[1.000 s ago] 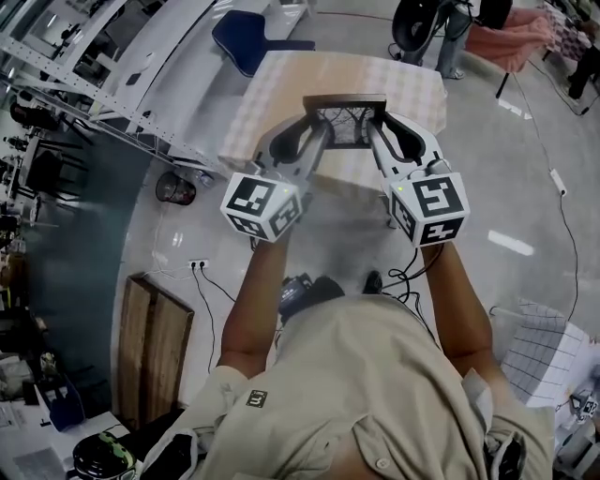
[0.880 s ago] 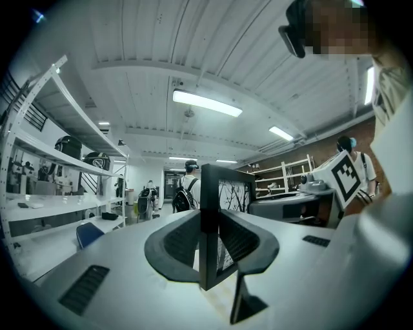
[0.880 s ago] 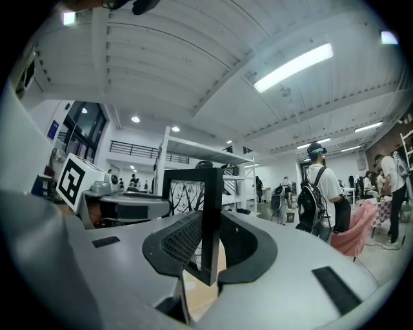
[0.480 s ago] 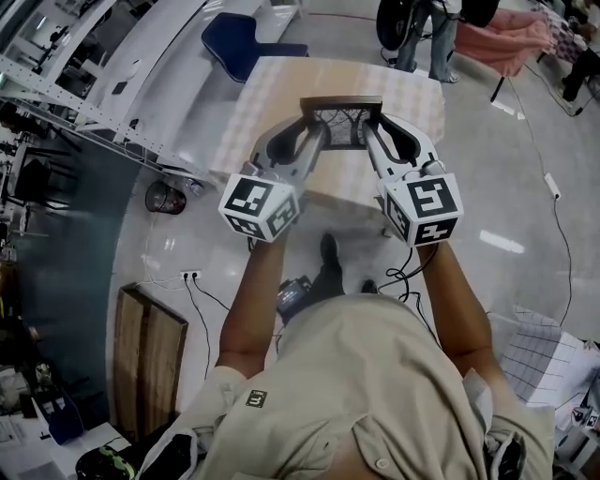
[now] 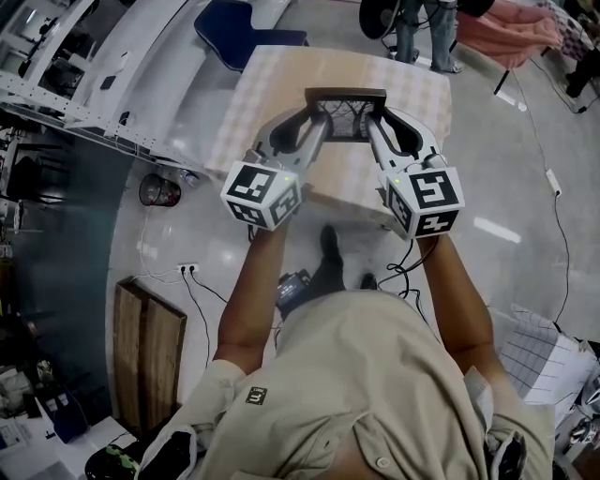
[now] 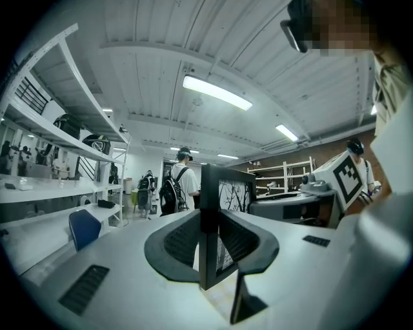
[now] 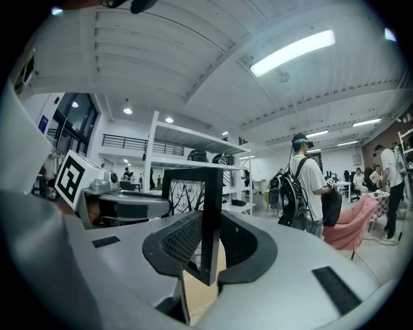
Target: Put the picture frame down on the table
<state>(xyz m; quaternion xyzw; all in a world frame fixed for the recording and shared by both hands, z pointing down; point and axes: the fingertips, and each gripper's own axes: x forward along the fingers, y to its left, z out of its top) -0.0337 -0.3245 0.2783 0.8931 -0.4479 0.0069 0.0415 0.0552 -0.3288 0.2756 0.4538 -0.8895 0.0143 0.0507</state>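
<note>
Left gripper (image 5: 317,120), grey moulded plastic with ribbed black pads, is clamped on the left upright of the picture frame (image 5: 345,111). In its own view the left gripper (image 6: 210,240) has the frame's (image 6: 208,193) flat black edge pinched squarely between the curved jaws. The frame is a thin, dark rectangle holding a black-and-white print of bare branches. It stands upright over the middle of the table (image 5: 281,84); whether its lower edge touches the top cannot be told.

On the frame's other upright the right gripper (image 5: 373,120) is closed in the same way, and the right gripper's (image 7: 210,243) view shows the frame's (image 7: 210,193) side bar gripped between the pads.

The table top is pale, wood-toned and faintly checked, with bare surface on every side of the frame. A blue chair (image 5: 246,28) stands off the far left corner.
</note>
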